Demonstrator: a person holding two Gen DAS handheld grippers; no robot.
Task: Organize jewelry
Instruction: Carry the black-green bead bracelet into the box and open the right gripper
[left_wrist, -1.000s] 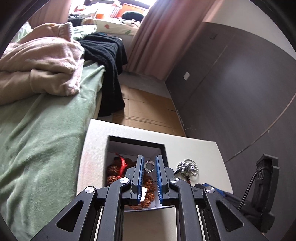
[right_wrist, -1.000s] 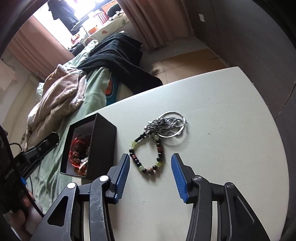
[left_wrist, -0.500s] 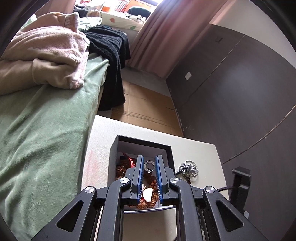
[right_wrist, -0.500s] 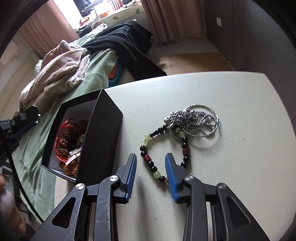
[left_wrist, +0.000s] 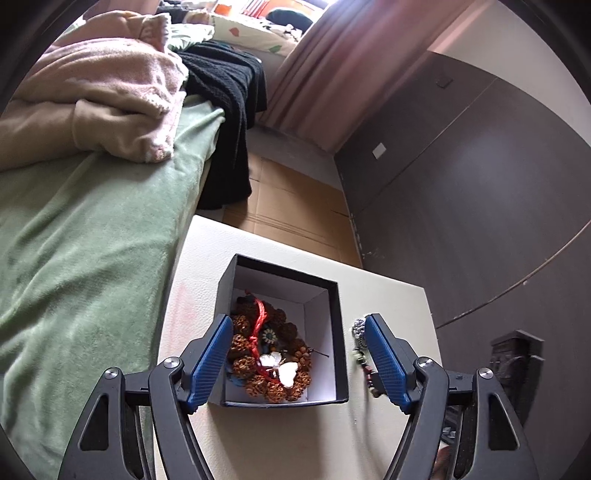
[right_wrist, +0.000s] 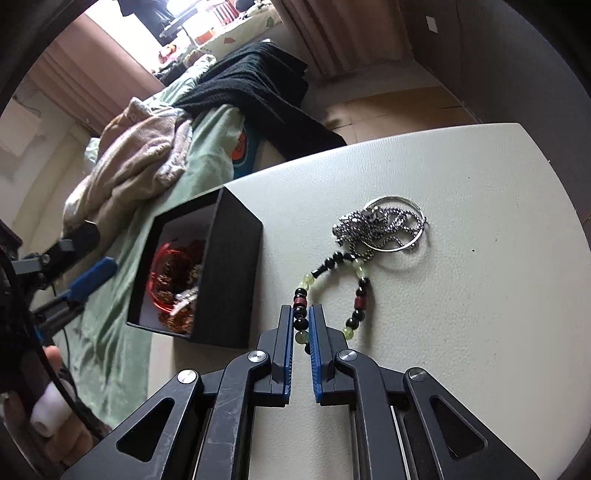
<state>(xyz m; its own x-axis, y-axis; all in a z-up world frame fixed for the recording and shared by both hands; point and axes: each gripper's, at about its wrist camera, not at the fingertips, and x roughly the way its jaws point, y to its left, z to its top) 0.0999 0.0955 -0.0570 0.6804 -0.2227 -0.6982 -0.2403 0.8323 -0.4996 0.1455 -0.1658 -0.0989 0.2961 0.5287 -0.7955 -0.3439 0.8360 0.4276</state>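
Item: beaded bracelet (right_wrist: 332, 291), lying on the pale worktop (right_wrist: 461, 332) beside the black box (right_wrist: 229, 280). My right gripper (right_wrist: 302, 325) has just been closing; its fingers now pinch one side of the strand. I judge a slow, straight lift best, since the far end touches the silver chain (right_wrist: 384, 225). Left gripper (left_wrist: 295, 354): fingers just sprung apart, empty, above the box. Room: green bed (left_wrist: 92, 240), cardboard floor (left_wrist: 295, 199).
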